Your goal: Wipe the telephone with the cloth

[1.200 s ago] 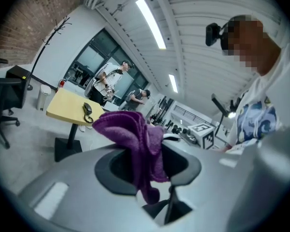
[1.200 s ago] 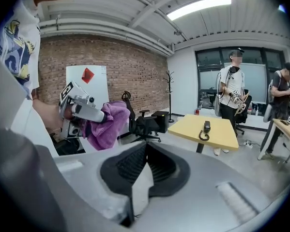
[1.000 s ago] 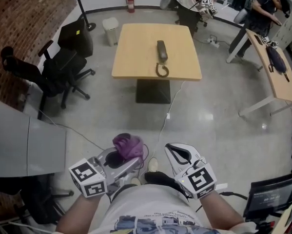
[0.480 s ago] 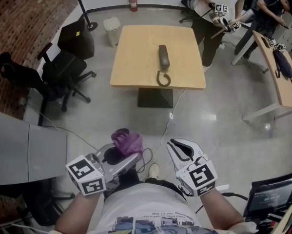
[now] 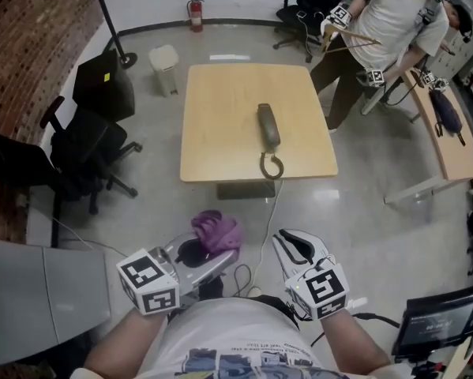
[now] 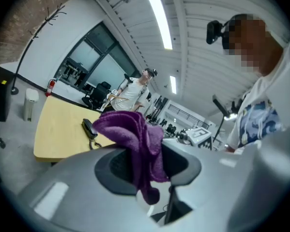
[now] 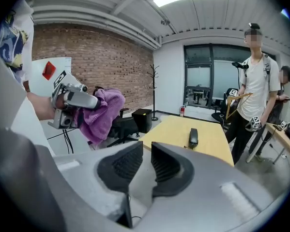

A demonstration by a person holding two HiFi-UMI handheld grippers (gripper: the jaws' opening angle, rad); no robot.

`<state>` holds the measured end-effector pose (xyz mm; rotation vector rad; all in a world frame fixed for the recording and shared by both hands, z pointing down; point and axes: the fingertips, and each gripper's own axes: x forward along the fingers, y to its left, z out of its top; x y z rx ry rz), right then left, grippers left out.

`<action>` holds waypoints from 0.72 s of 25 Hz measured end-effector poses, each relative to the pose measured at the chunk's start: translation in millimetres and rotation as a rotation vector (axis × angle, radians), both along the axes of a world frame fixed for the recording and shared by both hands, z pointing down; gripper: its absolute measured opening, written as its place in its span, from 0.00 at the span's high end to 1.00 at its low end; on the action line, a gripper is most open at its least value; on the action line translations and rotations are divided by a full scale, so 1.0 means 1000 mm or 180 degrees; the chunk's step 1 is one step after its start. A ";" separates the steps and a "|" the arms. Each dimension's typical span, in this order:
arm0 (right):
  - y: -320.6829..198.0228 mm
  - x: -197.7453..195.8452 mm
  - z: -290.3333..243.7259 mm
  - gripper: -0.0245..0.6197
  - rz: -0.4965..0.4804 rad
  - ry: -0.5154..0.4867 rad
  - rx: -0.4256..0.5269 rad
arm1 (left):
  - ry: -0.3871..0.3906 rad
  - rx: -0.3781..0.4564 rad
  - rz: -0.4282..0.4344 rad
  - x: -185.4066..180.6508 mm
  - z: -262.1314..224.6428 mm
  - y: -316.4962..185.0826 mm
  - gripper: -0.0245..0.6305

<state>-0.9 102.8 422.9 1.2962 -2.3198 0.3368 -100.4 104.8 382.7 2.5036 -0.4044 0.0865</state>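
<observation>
The wooden table [image 5: 220, 133] sits lower and larger in the head view than a second ago, so it lies nearer. The person in the white shirt [image 5: 394, 14] has come round to stand just past its far right corner. The right gripper [image 5: 293, 243] has just been opening its jaws; they stand a narrow slit apart with nothing between them. The left gripper [image 5: 211, 251] is clamped on the purple cloth [image 5: 215, 230], which bunches above the pads and hangs down between them. Both grippers are held low in front of the body, pointing toward the table and well apart from it.

The telephone [image 5: 268, 126], a dark handset, lies lengthwise near the middle of the pale tabletop. Its coiled cord [image 5: 271, 165] is looped at the near edge. A thin cable [image 5: 265, 212] runs from under that edge across the polished grey floor [image 5: 362, 204] toward the grippers.

To the left of the table, black office chairs [image 5: 86, 144] stand beside a brick wall [image 5: 23, 46]. Farther back are a white bin [image 5: 163, 58], a coat stand [image 5: 110, 22] and a red fire extinguisher [image 5: 193, 10] at the white far wall. On the right, a second wooden table [image 5: 457, 152] carries a dark object. A monitor [image 5: 433, 330] shows at the lower right corner.
</observation>
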 end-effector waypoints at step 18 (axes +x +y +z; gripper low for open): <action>-0.145 0.023 0.035 0.78 0.0609 0.0203 -0.0152 | -0.0056 -0.0226 0.0168 -0.019 0.024 -0.109 0.74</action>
